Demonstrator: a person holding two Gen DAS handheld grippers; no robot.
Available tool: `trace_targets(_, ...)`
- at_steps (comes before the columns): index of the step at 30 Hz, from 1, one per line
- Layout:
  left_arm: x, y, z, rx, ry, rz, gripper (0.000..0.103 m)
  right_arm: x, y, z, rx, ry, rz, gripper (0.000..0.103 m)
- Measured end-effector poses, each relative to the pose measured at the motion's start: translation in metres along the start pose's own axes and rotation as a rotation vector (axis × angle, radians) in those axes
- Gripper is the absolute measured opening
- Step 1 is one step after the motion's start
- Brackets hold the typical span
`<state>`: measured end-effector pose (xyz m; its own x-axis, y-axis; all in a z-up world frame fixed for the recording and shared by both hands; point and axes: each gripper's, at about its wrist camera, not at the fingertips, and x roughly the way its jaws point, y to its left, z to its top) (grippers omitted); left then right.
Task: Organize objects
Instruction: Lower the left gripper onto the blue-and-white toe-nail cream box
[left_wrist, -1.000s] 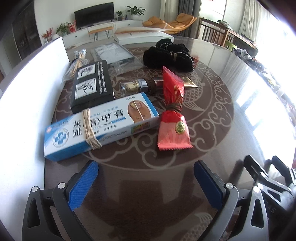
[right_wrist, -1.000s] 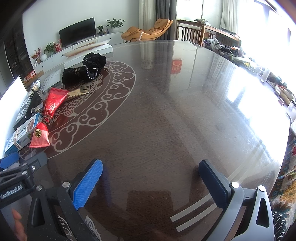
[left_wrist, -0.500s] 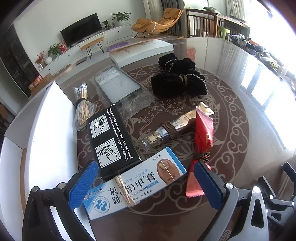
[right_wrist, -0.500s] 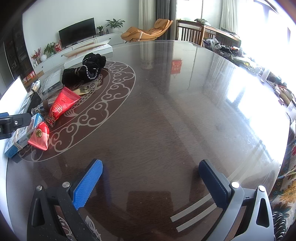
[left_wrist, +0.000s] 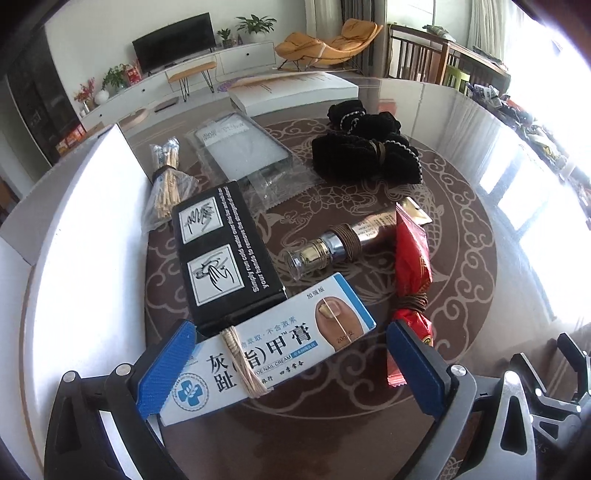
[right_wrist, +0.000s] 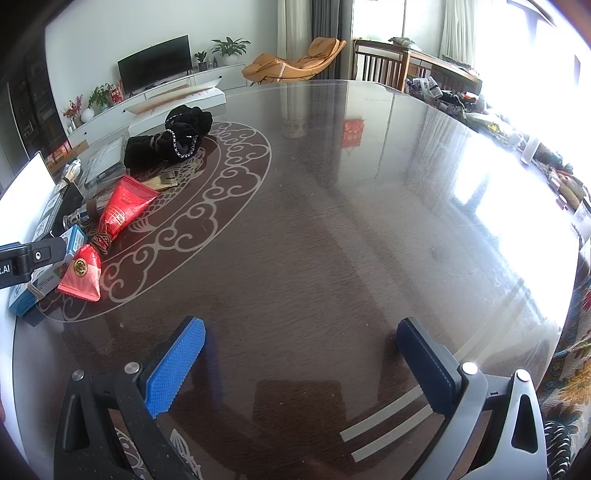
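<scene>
My left gripper (left_wrist: 291, 347) is open, its blue pads on either side of a blue-and-white nail cream box (left_wrist: 273, 354) tied with straw twine. Behind the box lie a black box (left_wrist: 221, 254) with hand pictures, a gold-capped tube (left_wrist: 343, 240) and a red packet (left_wrist: 412, 258). Further back are a toothpick bundle (left_wrist: 166, 184), a clear-wrapped flat pack (left_wrist: 243, 151) and black cloth pouches (left_wrist: 365, 147). My right gripper (right_wrist: 299, 362) is open and empty over bare table. The red packet (right_wrist: 110, 221) and the pouches (right_wrist: 170, 140) also show at the left of the right wrist view.
A white open box wall (left_wrist: 85, 236) stands left of the objects. Another white flat box (left_wrist: 291, 88) sits at the table's far edge. The dark glossy table (right_wrist: 351, 229) stretches wide to the right, and clutter lines its far right rim (right_wrist: 546, 162).
My left gripper has moved forward and down over the objects, and the nail cream box now lies between its pads. The right gripper has not moved.
</scene>
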<state>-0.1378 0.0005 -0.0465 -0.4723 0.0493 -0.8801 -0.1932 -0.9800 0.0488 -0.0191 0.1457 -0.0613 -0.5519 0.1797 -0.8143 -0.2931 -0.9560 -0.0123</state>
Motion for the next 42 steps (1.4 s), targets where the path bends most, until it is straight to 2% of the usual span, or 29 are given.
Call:
trace_targets(3,0.005,-0.004,-0.005,0.017,0.027,0.003,0.103,0.000,0.000,0.000,0.000,0.000,0.000,0.103)
trace_targets(7,0.012,-0.012,-0.003,0.078,0.031,0.060,0.103,0.000,0.000,0.000,0.000,0.000,0.000,0.103)
trace_targets(12,0.021,-0.008,0.005,0.080,0.037,0.089,0.103,0.000,0.000,0.001,0.000,-0.001,0.000,0.103)
trace_targets(15,0.012,-0.002,0.002,0.027,0.033,0.034,0.103,0.000,0.000,0.000,0.000,-0.001,0.000,0.103)
trace_targets(17,0.002,-0.003,-0.004,0.026,0.021,0.003,0.103,0.000,0.000,0.000,0.000,-0.001,-0.001,0.103)
trace_targets(20,0.005,-0.007,-0.010,0.062,0.039,0.026,0.103,0.000,0.000,-0.001,0.000,-0.001,-0.001,0.103)
trace_targets(22,0.011,-0.007,-0.010,0.079,0.038,0.072,0.103,0.001,0.000,-0.001,0.000,-0.001,-0.001,0.103)
trace_targets(27,0.023,-0.007,0.002,0.091,0.039,0.119,0.103,0.000,0.000,-0.001,0.001,-0.001,-0.001,0.103)
trace_targets(30,0.029,0.000,0.010,0.053,0.054,0.088,0.103,0.000,0.000,-0.001,0.000,-0.002,-0.001,0.103)
trace_targets(33,0.036,0.020,0.008,-0.080,0.095,-0.043,0.103,0.000,0.000,-0.001,0.000,-0.002,0.000,0.103)
trace_targets(34,0.035,0.022,0.006,-0.084,0.106,-0.044,0.103,0.000,0.000,-0.001,0.000,-0.002,0.000,0.103)
trace_targets(42,0.011,-0.017,-0.033,0.055,0.167,-0.079,0.103,0.001,0.000,-0.001,0.001,-0.002,-0.001,0.103)
